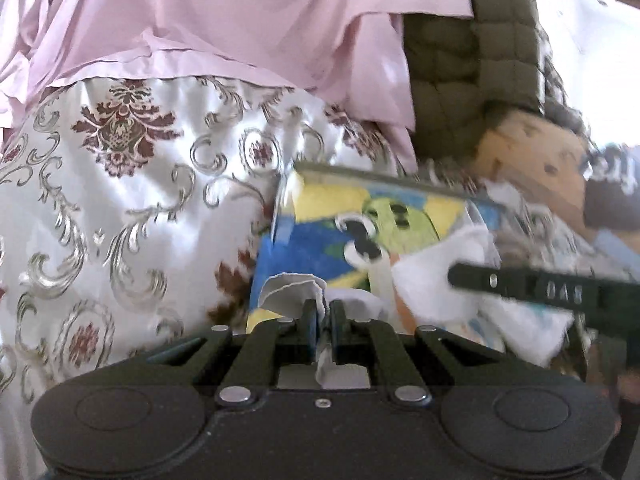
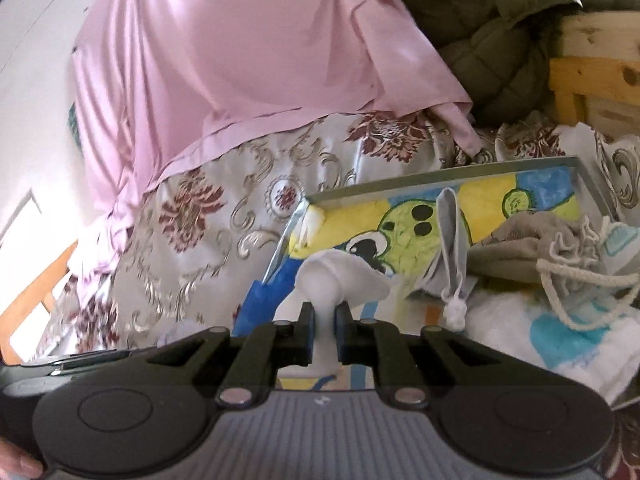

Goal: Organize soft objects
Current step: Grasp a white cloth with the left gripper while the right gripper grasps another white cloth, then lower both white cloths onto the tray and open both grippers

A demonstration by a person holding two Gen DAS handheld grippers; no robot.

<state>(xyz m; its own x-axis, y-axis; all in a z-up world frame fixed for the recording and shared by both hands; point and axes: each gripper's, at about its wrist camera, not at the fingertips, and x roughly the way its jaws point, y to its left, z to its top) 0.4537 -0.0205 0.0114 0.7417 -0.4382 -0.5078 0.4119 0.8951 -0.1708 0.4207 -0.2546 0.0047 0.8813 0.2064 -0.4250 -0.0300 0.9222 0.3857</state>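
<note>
My left gripper [image 1: 323, 312] is shut on a fold of white cloth [image 1: 292, 292] above a tray [image 1: 360, 176] painted with a yellow, blue and green cartoon. My right gripper [image 2: 323, 316] is shut on another fold of white cloth [image 2: 340, 276] over the same tray [image 2: 440, 174]. The right gripper's black finger [image 1: 540, 286] reaches in from the right of the left wrist view, over the white cloth. A grey drawstring pouch [image 2: 532, 248] and a white towel with blue patches [image 2: 560, 340] lie in the tray's right part.
The tray sits on a bed with a white satin cover with maroon and silver flowers [image 1: 120, 200]. A pink sheet [image 2: 240, 60] is draped behind it. An olive quilted jacket [image 2: 492, 40] lies at the back right, by a wooden frame [image 2: 592, 72].
</note>
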